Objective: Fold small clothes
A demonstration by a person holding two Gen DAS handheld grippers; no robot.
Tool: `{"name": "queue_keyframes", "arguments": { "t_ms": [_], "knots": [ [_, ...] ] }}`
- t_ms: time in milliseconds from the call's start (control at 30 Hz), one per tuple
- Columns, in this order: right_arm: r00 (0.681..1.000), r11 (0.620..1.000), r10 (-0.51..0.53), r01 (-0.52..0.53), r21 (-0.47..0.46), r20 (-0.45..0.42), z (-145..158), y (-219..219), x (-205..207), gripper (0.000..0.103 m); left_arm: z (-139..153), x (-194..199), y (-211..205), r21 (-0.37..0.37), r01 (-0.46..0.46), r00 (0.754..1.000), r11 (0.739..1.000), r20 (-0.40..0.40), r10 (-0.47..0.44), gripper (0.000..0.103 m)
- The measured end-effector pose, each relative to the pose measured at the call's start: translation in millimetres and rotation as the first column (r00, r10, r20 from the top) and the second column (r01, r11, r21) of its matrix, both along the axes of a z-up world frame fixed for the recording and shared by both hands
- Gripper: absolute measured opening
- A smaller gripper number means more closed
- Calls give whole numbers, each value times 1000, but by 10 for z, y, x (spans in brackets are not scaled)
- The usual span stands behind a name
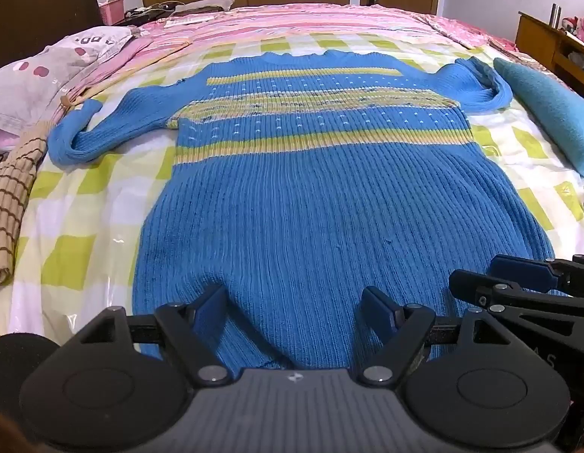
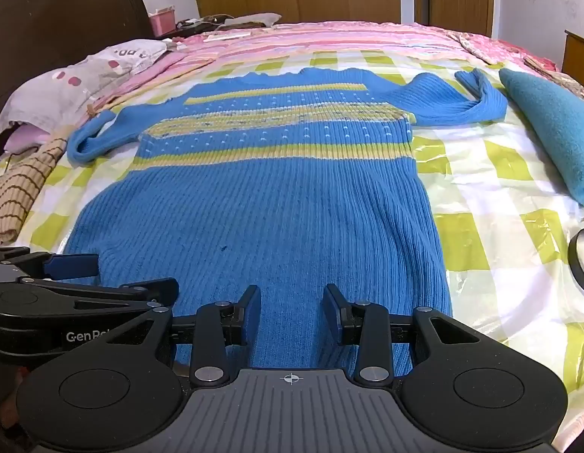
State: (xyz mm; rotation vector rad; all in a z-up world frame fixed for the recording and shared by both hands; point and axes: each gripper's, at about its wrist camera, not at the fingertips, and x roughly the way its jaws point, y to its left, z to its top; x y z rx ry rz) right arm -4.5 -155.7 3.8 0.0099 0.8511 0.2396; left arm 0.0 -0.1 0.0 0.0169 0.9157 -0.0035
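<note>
A blue ribbed sweater (image 1: 311,196) with yellow stripes lies flat on the bed, hem toward me, sleeves spread to both sides. It also shows in the right wrist view (image 2: 277,196). My left gripper (image 1: 294,302) is open over the hem, its fingers either side of a raised ridge of knit. My right gripper (image 2: 292,302) is open over the hem further right. In the left wrist view the right gripper (image 1: 518,279) shows from the side at the right. In the right wrist view the left gripper (image 2: 88,275) shows from the side at the left.
The bed (image 1: 84,226) has a green-and-white checked plastic cover. A folded teal cloth (image 1: 548,113) lies at the right, a striped brown garment (image 1: 9,207) and pillows (image 1: 39,75) at the left. A black ring (image 2: 582,264) lies at the right edge.
</note>
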Motion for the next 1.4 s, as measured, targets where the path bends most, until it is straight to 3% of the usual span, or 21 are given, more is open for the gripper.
{"name": "queue_keyframes", "arguments": {
  "t_ms": [833,1400],
  "knots": [
    [1000,1000,5,-5,-31,17,25,46,-6,36,-26,11,23,-28,-5,1000,1000,-2,5,83],
    [999,999,0,1,-37,32,40,4,-24,36,-21,-17,-47,3,13,1000,1000,27,-13,83]
  ]
}}
